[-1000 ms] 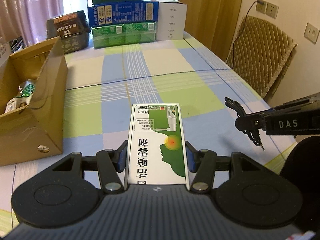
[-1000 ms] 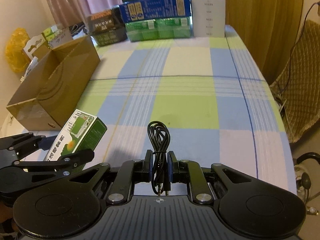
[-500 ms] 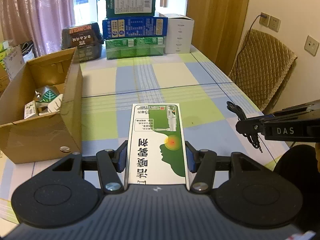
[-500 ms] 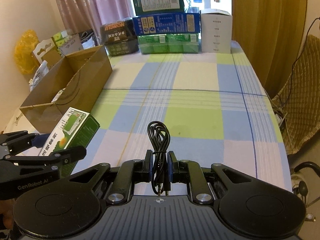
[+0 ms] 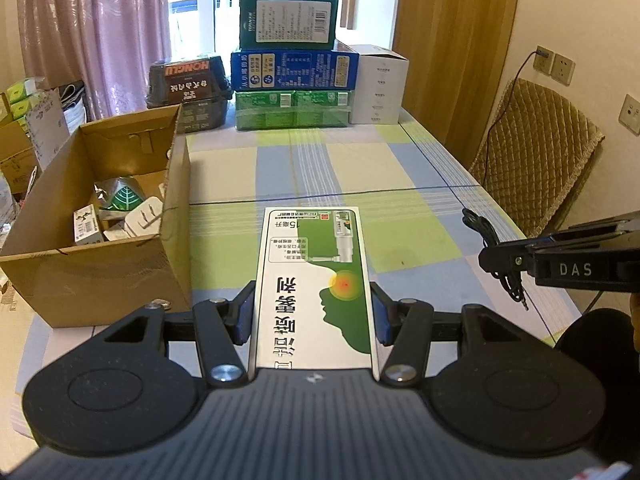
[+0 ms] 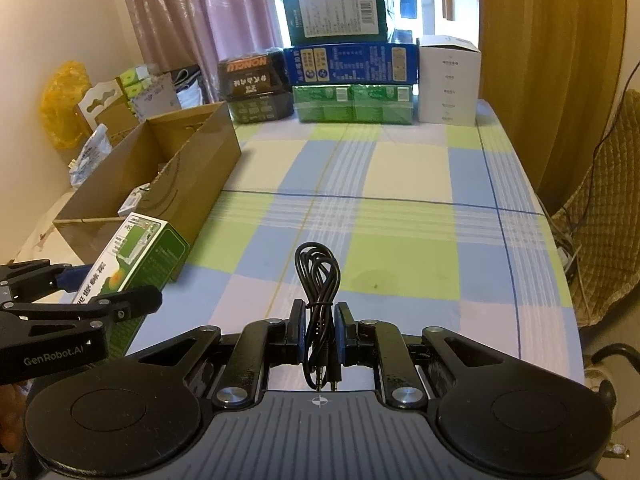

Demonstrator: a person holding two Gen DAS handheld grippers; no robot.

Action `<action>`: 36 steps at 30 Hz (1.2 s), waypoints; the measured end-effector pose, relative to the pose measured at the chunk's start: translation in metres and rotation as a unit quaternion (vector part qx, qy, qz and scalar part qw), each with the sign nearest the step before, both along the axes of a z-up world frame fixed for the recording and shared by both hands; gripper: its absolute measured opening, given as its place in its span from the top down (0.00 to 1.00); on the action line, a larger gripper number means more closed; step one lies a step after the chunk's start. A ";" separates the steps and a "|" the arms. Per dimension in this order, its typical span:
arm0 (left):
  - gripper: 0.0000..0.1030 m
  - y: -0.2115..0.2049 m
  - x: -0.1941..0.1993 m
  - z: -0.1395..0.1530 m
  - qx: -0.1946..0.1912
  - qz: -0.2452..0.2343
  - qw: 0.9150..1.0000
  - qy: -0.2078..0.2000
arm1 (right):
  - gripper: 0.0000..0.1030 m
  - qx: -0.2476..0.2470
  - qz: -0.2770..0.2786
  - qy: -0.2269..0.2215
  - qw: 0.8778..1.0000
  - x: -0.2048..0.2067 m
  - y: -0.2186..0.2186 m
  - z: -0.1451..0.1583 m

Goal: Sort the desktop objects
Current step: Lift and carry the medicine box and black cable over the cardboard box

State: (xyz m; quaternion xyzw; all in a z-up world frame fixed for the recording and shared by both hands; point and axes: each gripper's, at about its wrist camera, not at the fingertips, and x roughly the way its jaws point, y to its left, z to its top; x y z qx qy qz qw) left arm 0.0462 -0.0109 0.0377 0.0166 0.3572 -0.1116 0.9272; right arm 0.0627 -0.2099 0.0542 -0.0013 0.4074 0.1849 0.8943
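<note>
My left gripper (image 5: 313,312) is shut on a green and white medicine box (image 5: 316,276), held flat above the checked tablecloth (image 5: 360,168). The same medicine box (image 6: 134,256) shows at the left of the right wrist view, clamped in the left gripper (image 6: 96,288). My right gripper (image 6: 319,330) is shut on a coiled black audio cable (image 6: 318,276), plugs toward the camera. That cable (image 5: 492,256) hangs from the right gripper (image 5: 504,258) at the right of the left wrist view. An open cardboard box (image 5: 96,216) with several small items inside stands left of the medicine box.
Stacked cartons (image 5: 292,76) and a white carton (image 5: 378,84) line the table's far end. A padded chair (image 5: 536,152) stands off the right edge. Bags and boxes (image 6: 100,104) crowd the floor beyond the cardboard box (image 6: 160,172).
Both grippers have risen and tilted up with their loads, so more of the room and the inside of the cardboard box shows. Both grips are unchanged.
</note>
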 end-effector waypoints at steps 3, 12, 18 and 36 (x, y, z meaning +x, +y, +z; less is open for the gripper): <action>0.51 0.005 0.000 0.004 0.000 0.004 1.000 -0.003 | 0.89 0.000 0.003 -0.001 1.000 0.000 0.004 0.001; 0.51 0.020 -0.001 0.015 0.001 0.019 1.000 -0.016 | 0.89 0.001 0.013 -0.005 1.000 0.002 0.014 0.005; 0.51 0.036 -0.003 0.022 0.002 0.035 0.999 -0.022 | 0.89 0.003 0.026 -0.005 1.000 0.004 0.026 0.006; 0.51 0.098 -0.015 0.029 0.000 0.087 0.996 -0.024 | 0.89 0.002 0.083 -0.004 0.997 0.012 0.090 0.005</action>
